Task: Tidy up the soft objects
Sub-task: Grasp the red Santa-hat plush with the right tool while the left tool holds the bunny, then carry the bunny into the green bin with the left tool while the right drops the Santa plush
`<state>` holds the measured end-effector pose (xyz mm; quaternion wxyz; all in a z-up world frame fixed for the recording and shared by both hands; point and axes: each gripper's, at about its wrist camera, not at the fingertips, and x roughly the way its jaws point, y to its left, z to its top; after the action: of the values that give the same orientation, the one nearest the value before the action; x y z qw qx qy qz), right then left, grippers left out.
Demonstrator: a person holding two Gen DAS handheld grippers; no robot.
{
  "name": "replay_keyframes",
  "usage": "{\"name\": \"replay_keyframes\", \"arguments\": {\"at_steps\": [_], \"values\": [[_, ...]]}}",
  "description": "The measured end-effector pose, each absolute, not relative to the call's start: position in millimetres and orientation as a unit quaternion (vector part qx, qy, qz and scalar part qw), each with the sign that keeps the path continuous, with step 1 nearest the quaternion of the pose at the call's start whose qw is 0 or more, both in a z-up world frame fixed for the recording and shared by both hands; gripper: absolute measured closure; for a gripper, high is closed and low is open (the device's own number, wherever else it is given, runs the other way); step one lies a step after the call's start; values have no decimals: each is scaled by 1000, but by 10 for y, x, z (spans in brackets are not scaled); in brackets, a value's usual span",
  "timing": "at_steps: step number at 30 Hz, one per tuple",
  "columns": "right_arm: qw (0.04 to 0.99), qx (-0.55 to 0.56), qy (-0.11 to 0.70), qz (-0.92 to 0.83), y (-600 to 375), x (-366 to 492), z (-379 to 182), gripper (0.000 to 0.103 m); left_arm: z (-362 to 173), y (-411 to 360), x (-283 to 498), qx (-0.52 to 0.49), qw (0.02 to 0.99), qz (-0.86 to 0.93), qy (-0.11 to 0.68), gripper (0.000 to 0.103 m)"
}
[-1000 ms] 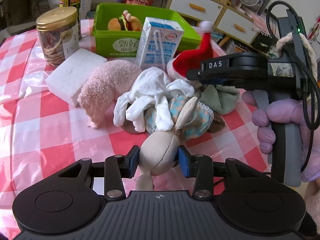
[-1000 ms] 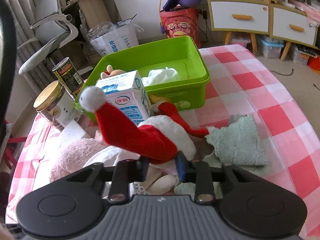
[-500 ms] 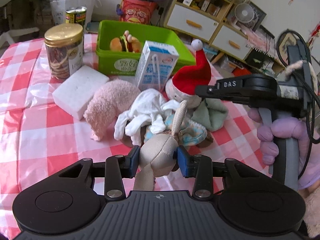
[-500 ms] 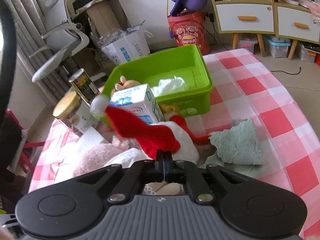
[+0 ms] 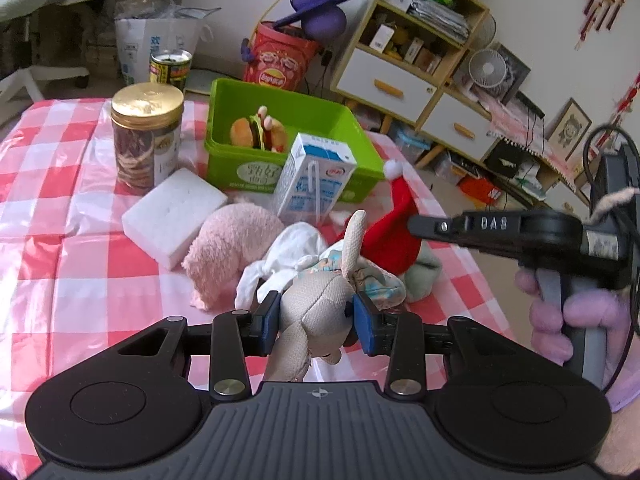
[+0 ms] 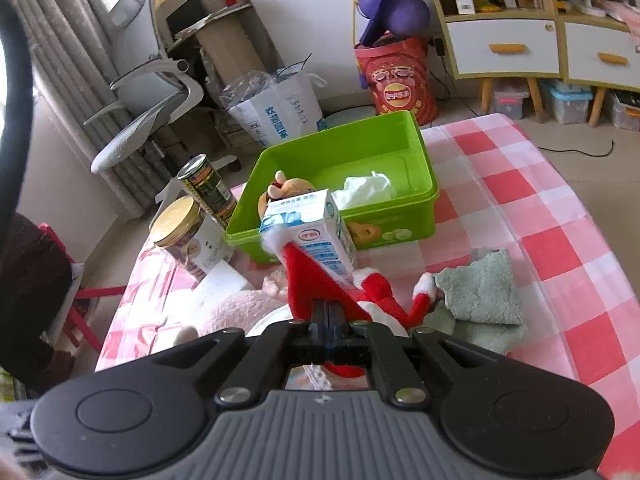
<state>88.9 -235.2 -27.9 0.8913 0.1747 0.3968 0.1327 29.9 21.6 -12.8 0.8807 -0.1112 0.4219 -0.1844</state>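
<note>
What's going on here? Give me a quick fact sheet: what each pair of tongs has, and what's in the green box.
left tongs: shut on beige plush bunny
right tongs: shut on red Santa hat
green bin: holds burger plush and white cloth
on the checked tablecloth: pink plush, green towel, milk carton, white foam block, gold-lidded jar

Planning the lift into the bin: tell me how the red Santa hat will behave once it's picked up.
Likely floppy: the Santa hat is soft fabric, pinched flat in the right gripper, so its pompom tip should droop. Probably light. It may drag the milk carton it leans against, which could tip.
</note>
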Motion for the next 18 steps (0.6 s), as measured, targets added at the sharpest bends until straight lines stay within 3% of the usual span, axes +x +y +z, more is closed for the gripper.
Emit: {"name": "replay_keyframes", "arguments": {"at_steps": [2,3,4,6,11,13,18], "values": [[893,158,401,129,-2330,865,-288,103,-105,237,296,-115,882,-183,418,64],[894,148,403,129,-2313,853,-295,78,-94,247,297,-117,883,-182,417,64],[896,141,400,130,-2302,840,-302,61,-87,253,301,-118,883,-183,416,64],[904,125,388,132,-2265,836,-308,59,-82,266,304,-119,882,-184,417,64],[901,114,387,158,-2148,913,-400,62,-80,306,327,-123,881,-180,420,64],[901,94,391,166,-2069,932,-437,102,-67,324,325,-125,883,-177,416,64],[901,96,392,162,-2064,923,-372,103,16,408,303,-138,891,-168,399,65]]}}
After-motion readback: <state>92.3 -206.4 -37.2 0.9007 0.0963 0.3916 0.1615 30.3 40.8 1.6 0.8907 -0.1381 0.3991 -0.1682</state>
